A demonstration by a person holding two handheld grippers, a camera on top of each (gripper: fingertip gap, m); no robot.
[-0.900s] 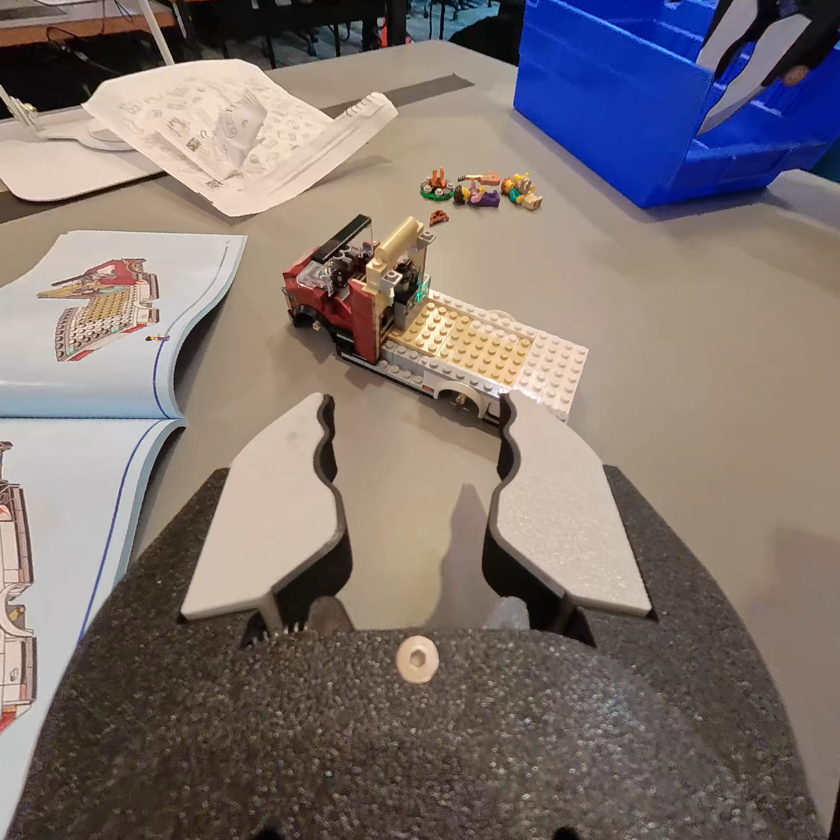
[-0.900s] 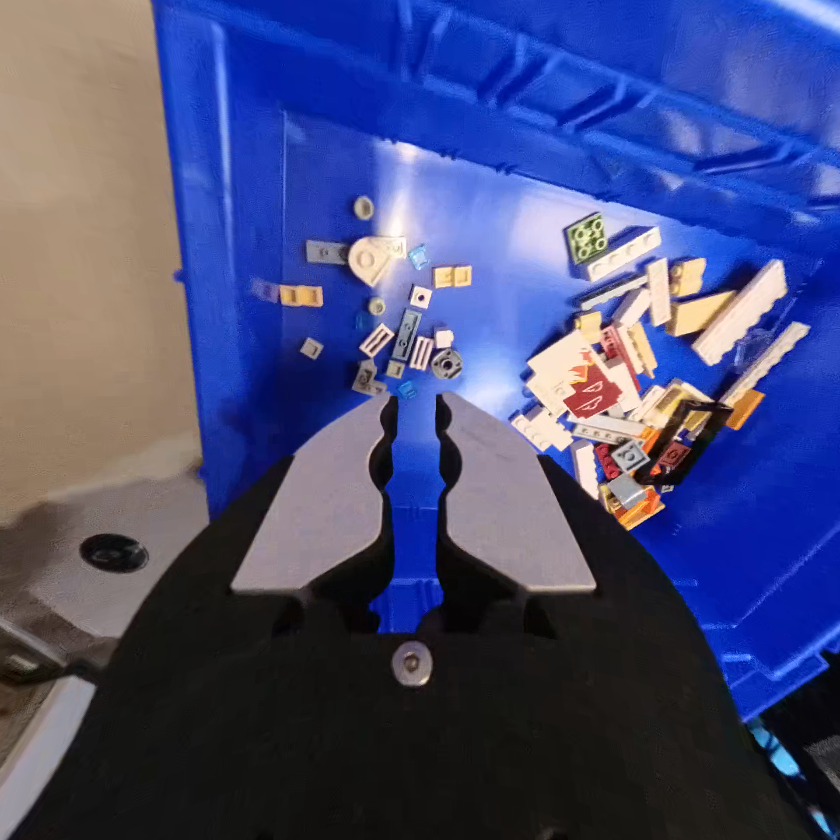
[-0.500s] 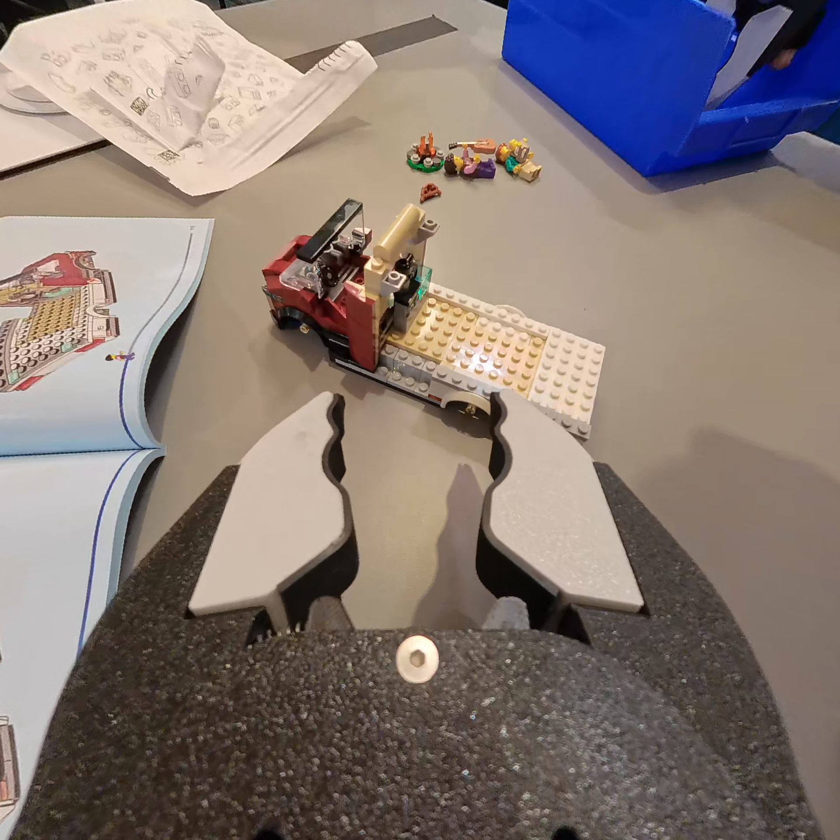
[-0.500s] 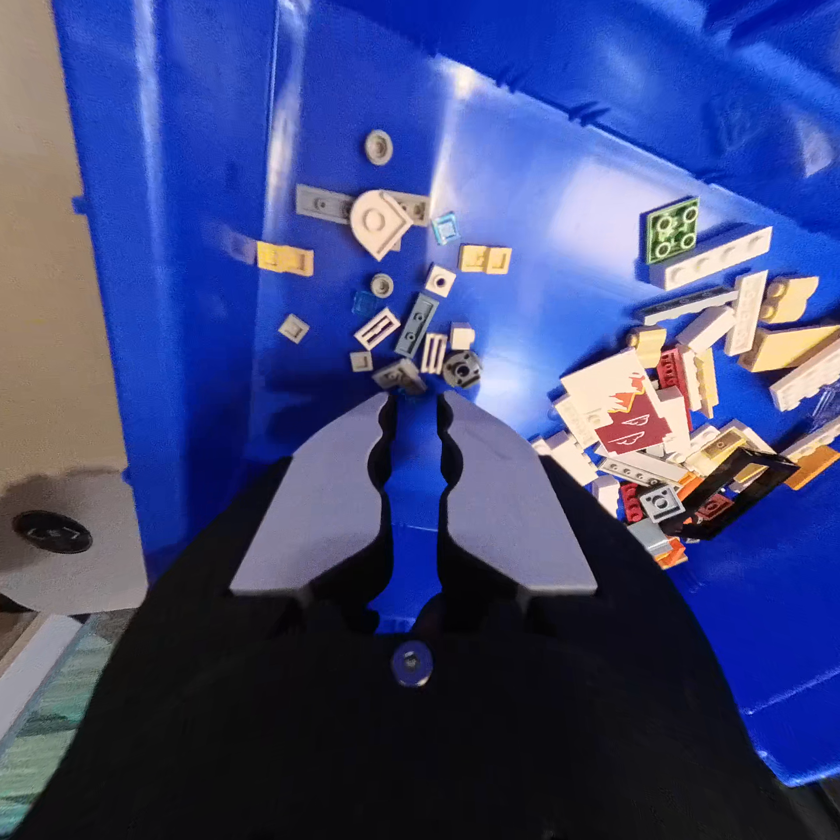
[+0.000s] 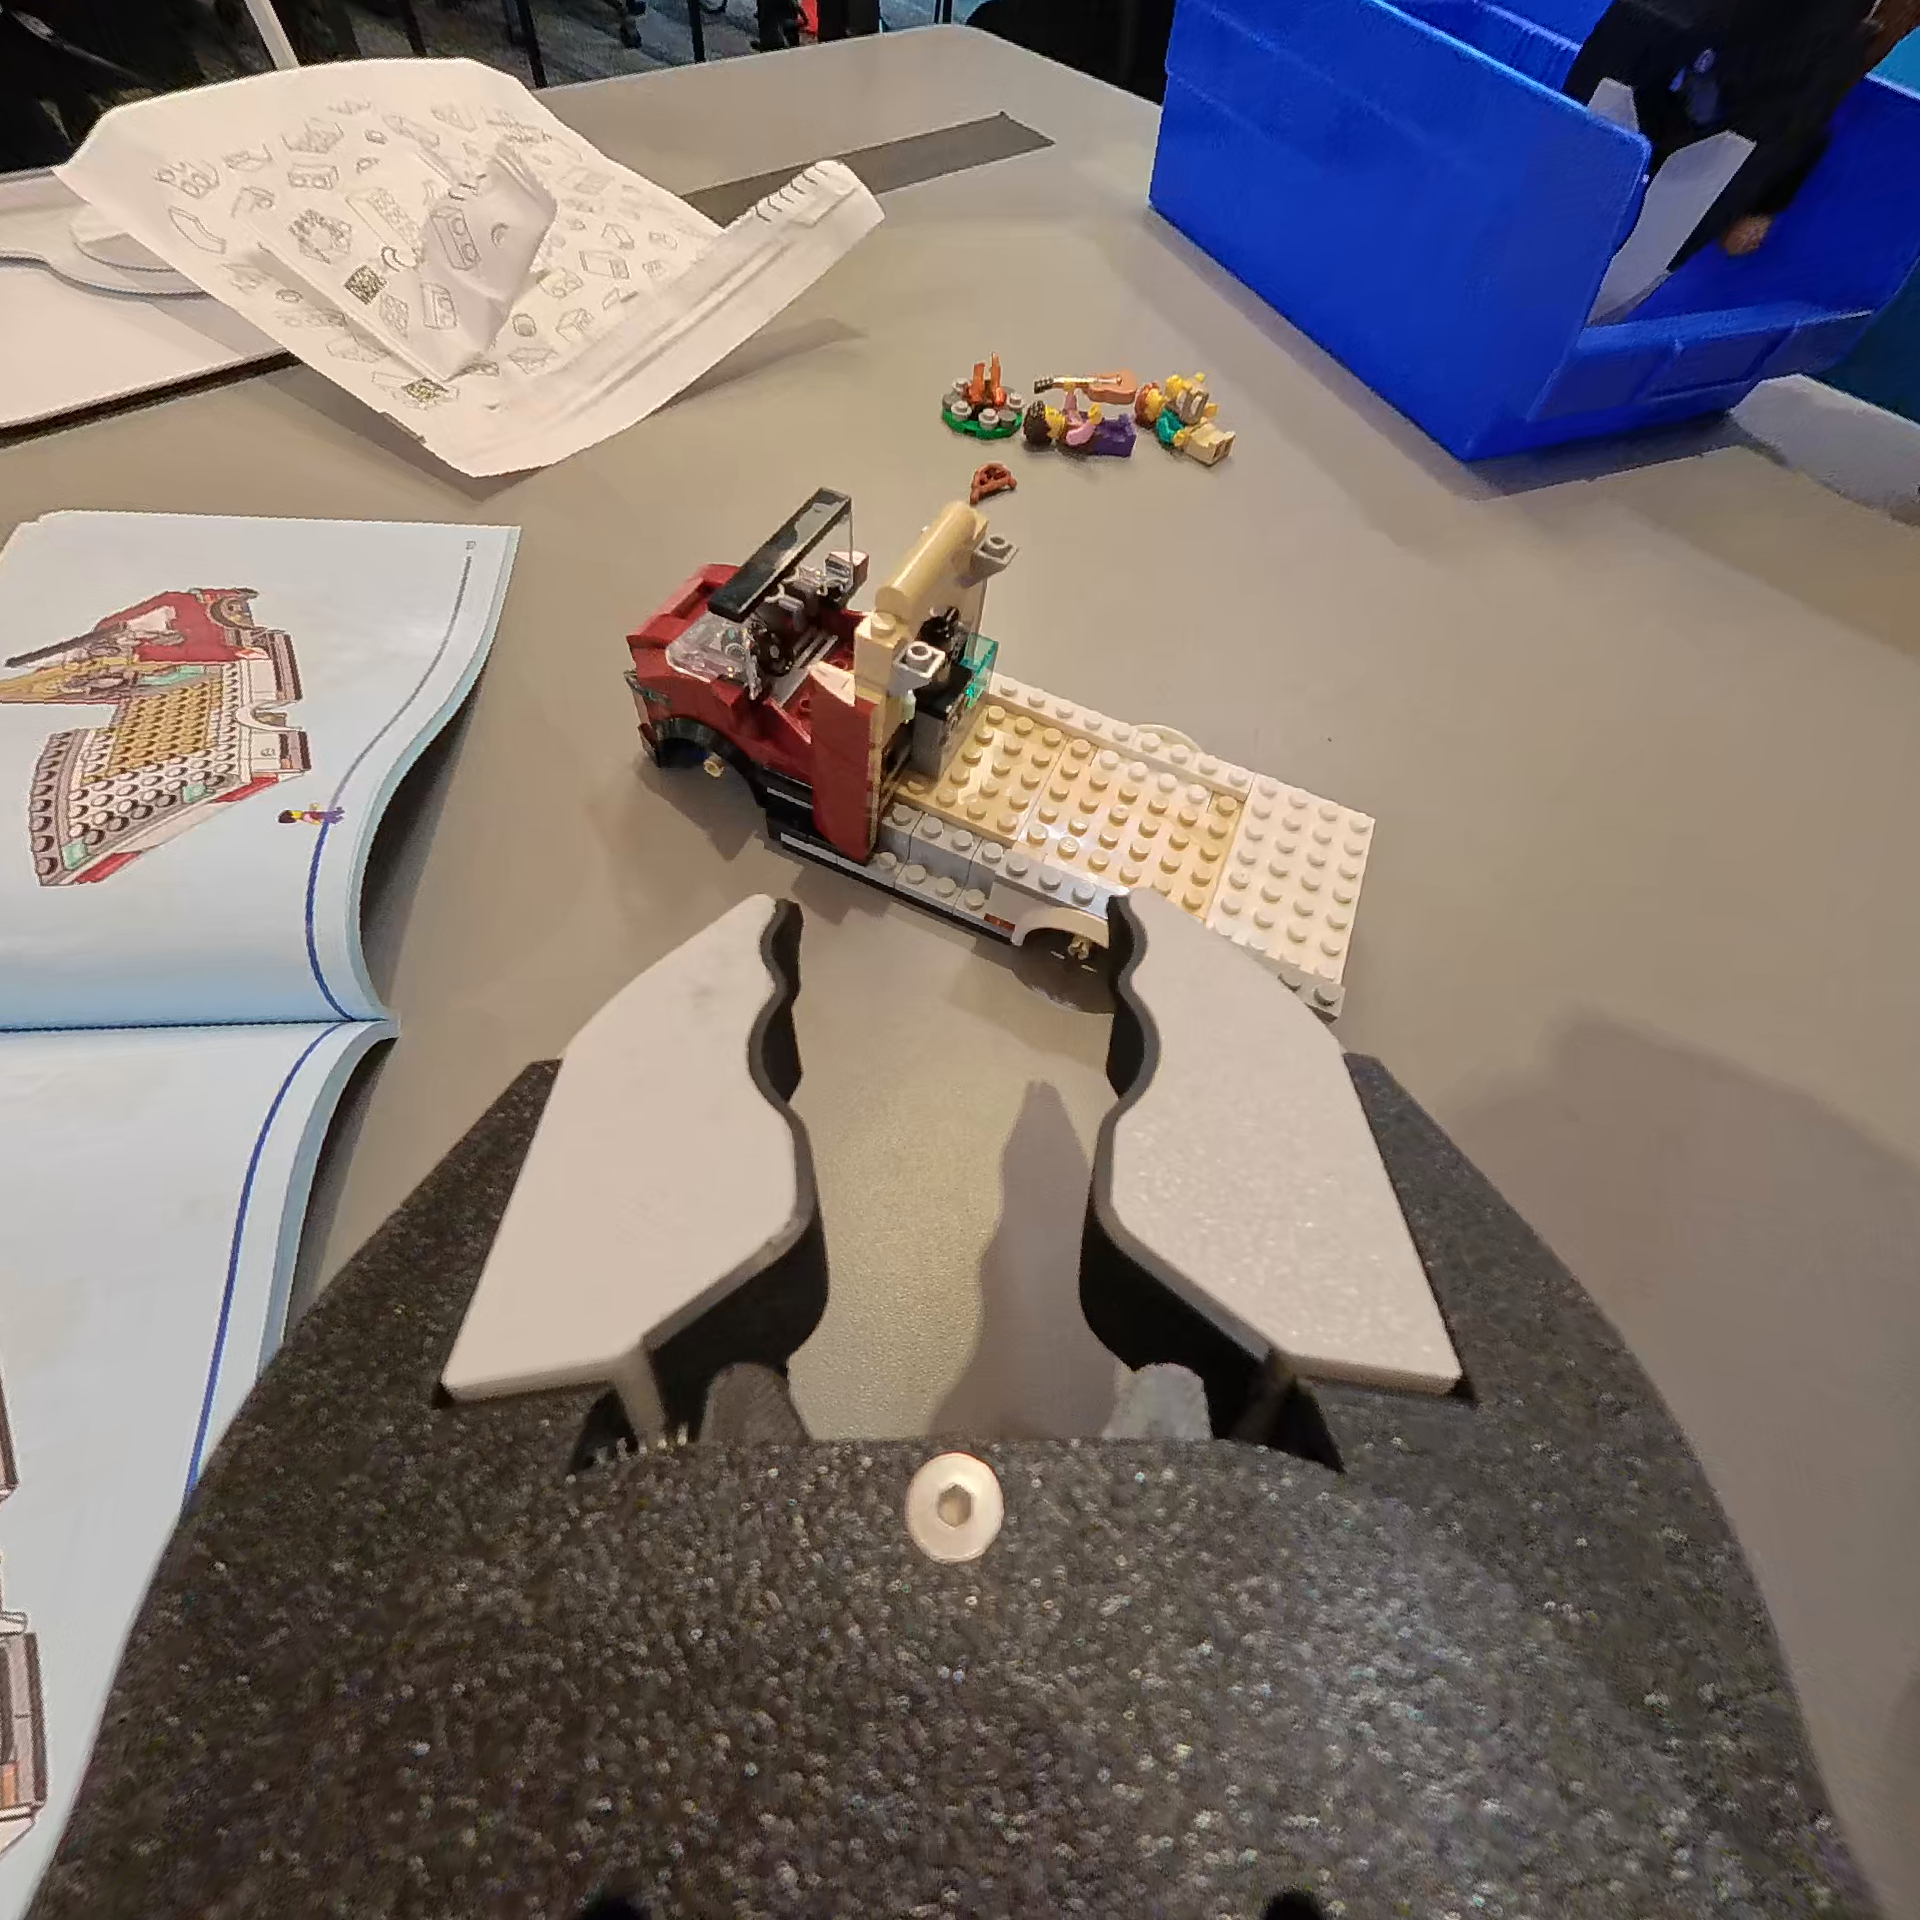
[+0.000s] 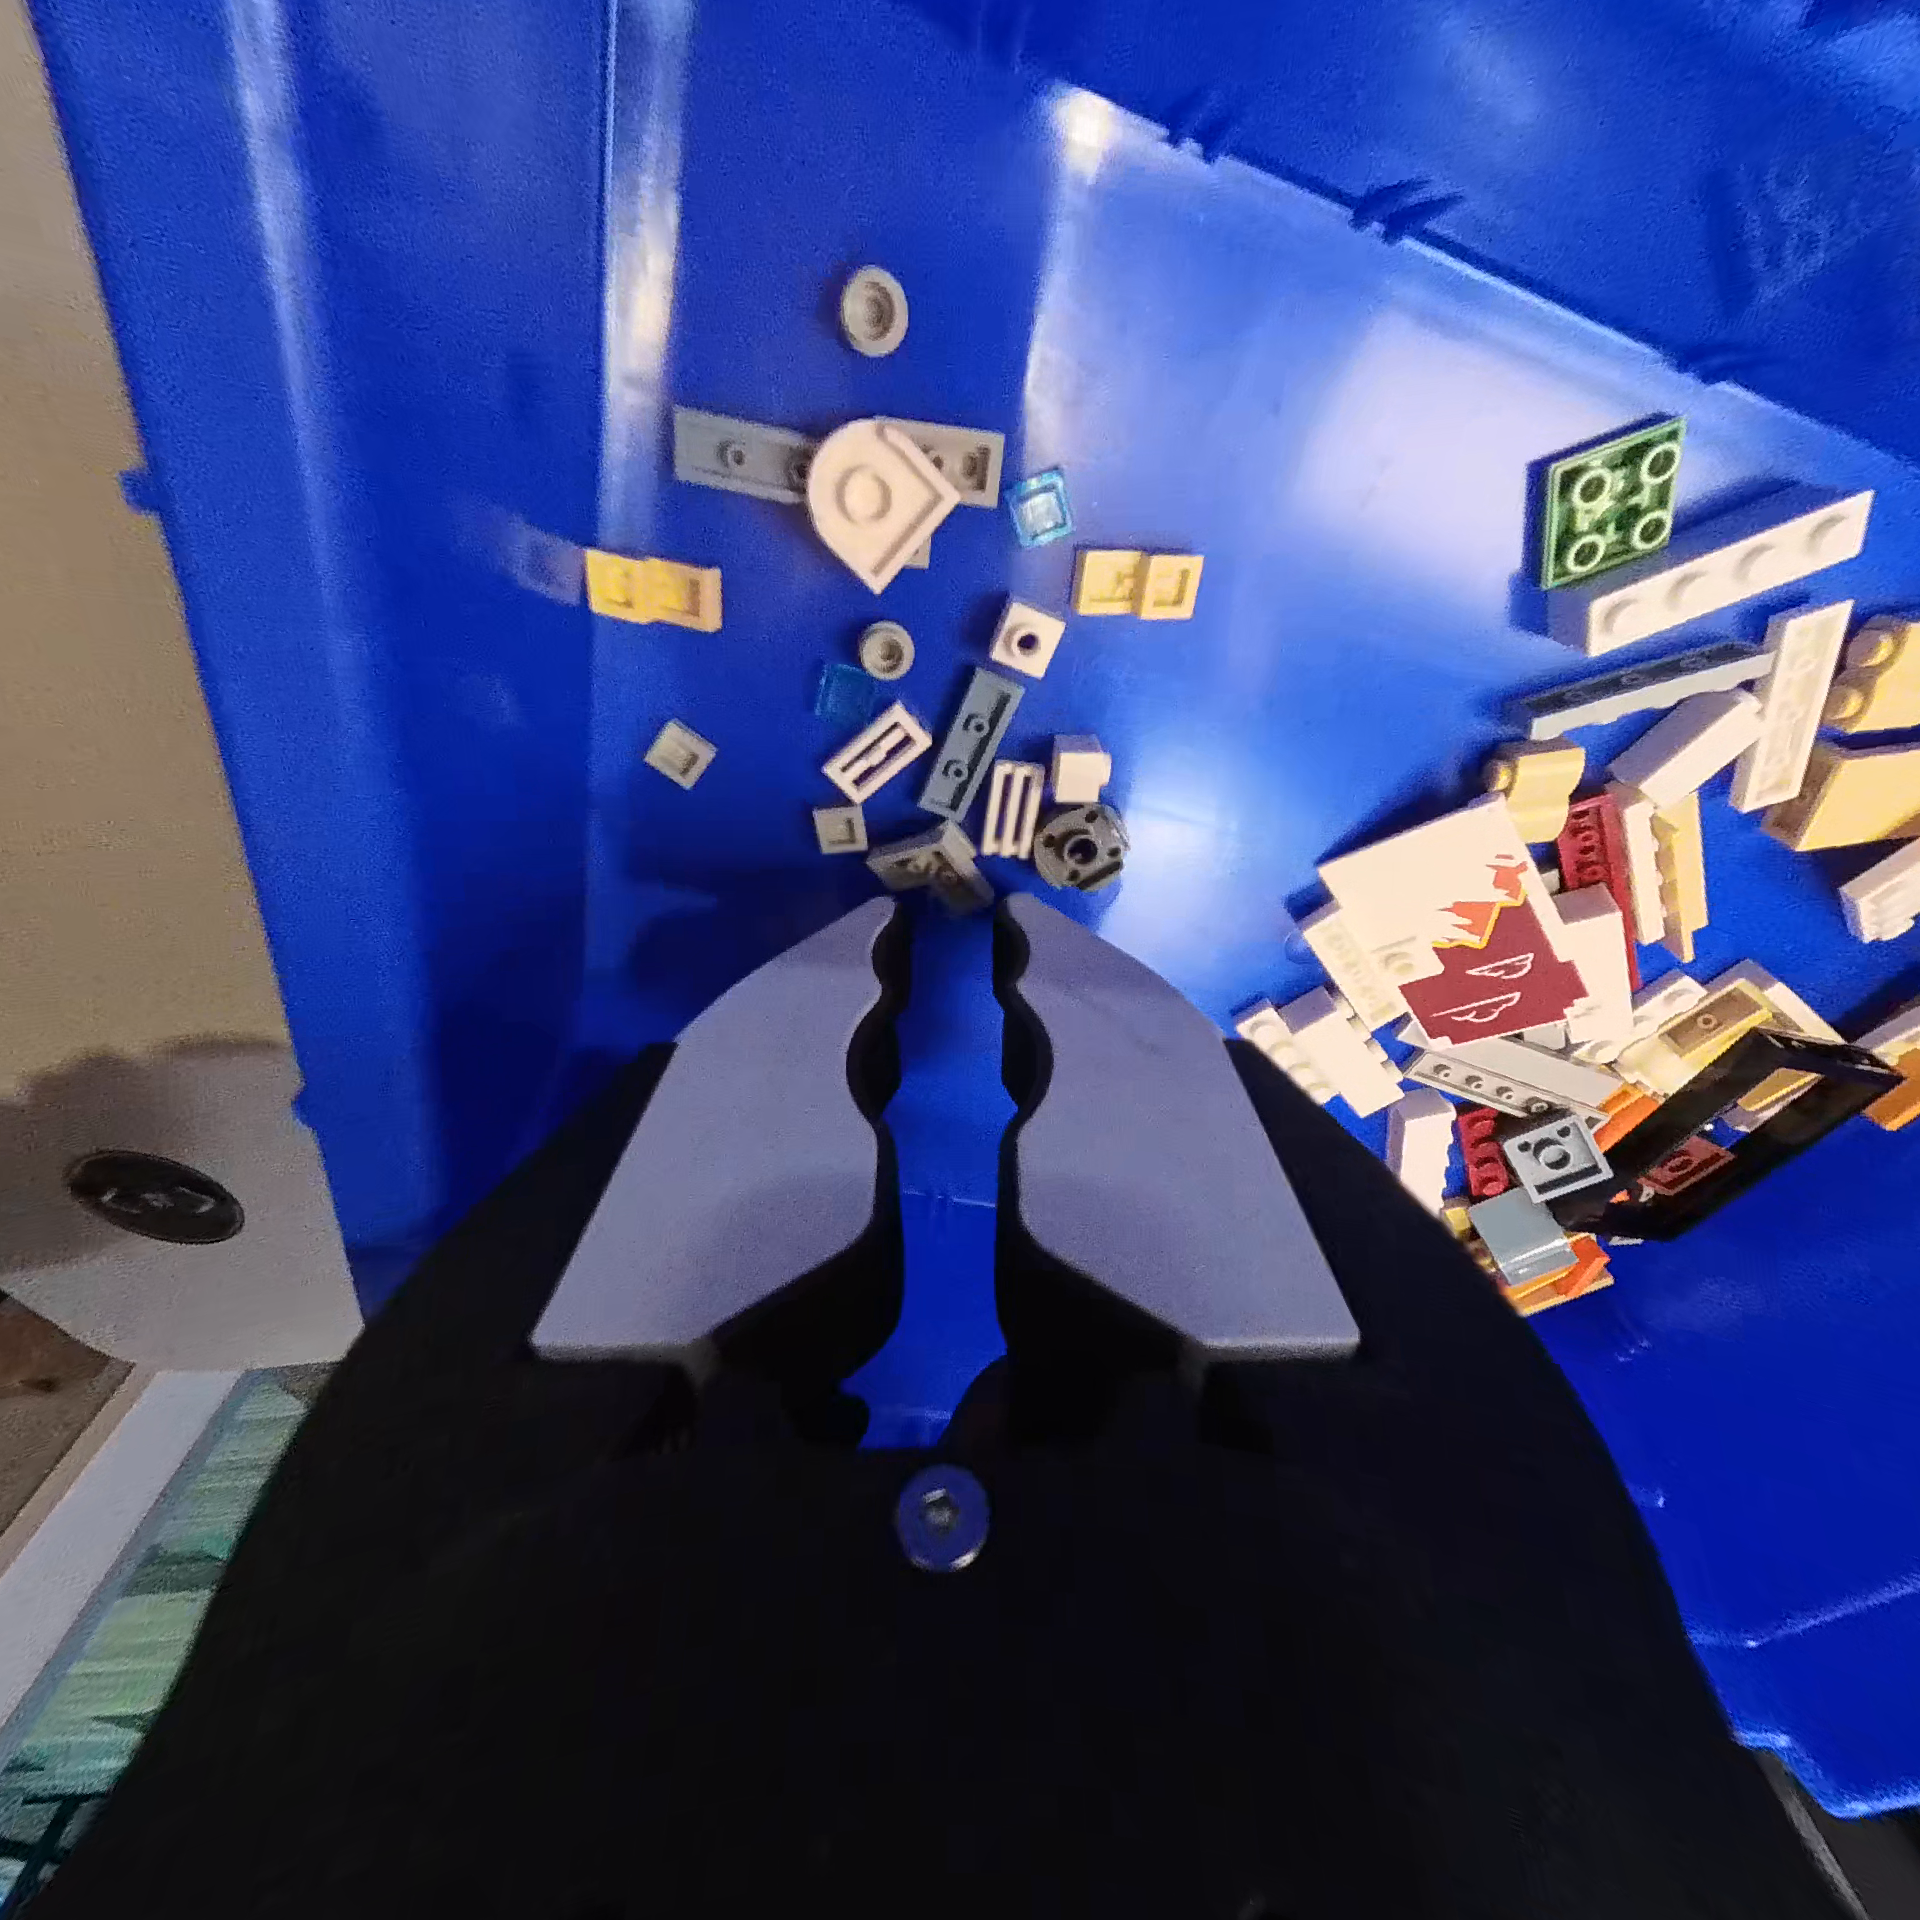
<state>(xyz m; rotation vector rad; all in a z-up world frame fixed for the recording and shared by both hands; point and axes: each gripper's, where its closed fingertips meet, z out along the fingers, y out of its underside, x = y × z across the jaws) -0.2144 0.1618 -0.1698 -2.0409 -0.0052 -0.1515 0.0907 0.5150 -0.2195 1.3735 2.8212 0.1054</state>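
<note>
L gripper (image 5: 951, 914): fingers wide apart, nothing btwn, over grey tabletop (image 5: 1558, 831), just short of brick truck (image 5: 935, 748); booklet (image 5: 208, 779) to its left | R gripper (image 6: 948, 909): fingers narrowly apart, bare, inside blue bin (image 6: 416, 520), tips just below small grey brick (image 6: 928, 862) w/ loose pcs around
</note>
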